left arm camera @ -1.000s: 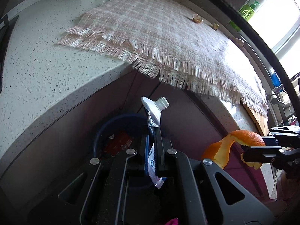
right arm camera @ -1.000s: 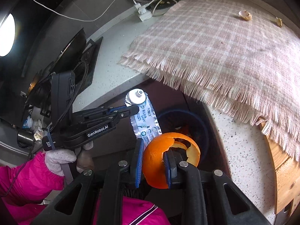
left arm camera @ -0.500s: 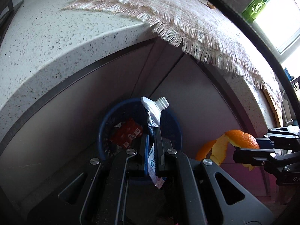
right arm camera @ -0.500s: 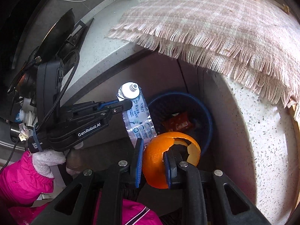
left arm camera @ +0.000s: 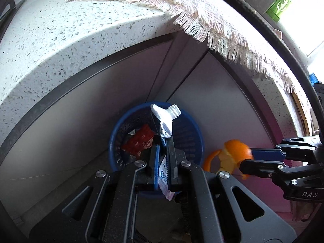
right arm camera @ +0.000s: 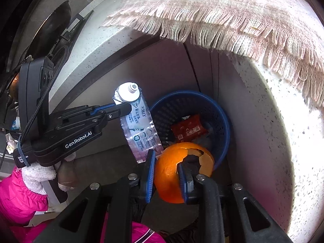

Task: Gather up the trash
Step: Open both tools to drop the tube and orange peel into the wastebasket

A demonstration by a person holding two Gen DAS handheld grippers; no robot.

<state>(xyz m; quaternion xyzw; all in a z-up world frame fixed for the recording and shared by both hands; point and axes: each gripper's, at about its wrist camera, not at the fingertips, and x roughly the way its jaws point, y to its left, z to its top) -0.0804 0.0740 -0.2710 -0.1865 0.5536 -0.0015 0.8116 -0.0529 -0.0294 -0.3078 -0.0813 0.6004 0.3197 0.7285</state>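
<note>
A blue mesh basket (left arm camera: 194, 125) stands on the floor against the cabinet, with a red wrapper (left arm camera: 139, 141) inside. My left gripper (left arm camera: 163, 147) is shut on a flattened toothpaste tube (left arm camera: 165, 119), neck up, just above the basket's rim. From the right wrist, the same tube (right arm camera: 139, 129) hangs left of the basket (right arm camera: 224, 125) in the left gripper (right arm camera: 123, 107). My right gripper (right arm camera: 167, 162) has an orange peel (right arm camera: 168, 182) between its pads at the basket's near edge. Its jaws are opening, and the pads still touch the peel.
A speckled stone counter (left arm camera: 60, 40) overhangs the grey cabinet doors (left arm camera: 131, 77), and a fringed plaid cloth (right arm camera: 222, 10) hangs over its edge. A gloved hand (right arm camera: 38, 174) and a pink sleeve (right arm camera: 18, 202) hold the left gripper. A dark pan (right arm camera: 54, 26) sits at far left.
Both grippers have sunk from counter height to in front of the cabinet, close over the basket. The tube and peel came down with them. The right jaws stand slightly wider.
</note>
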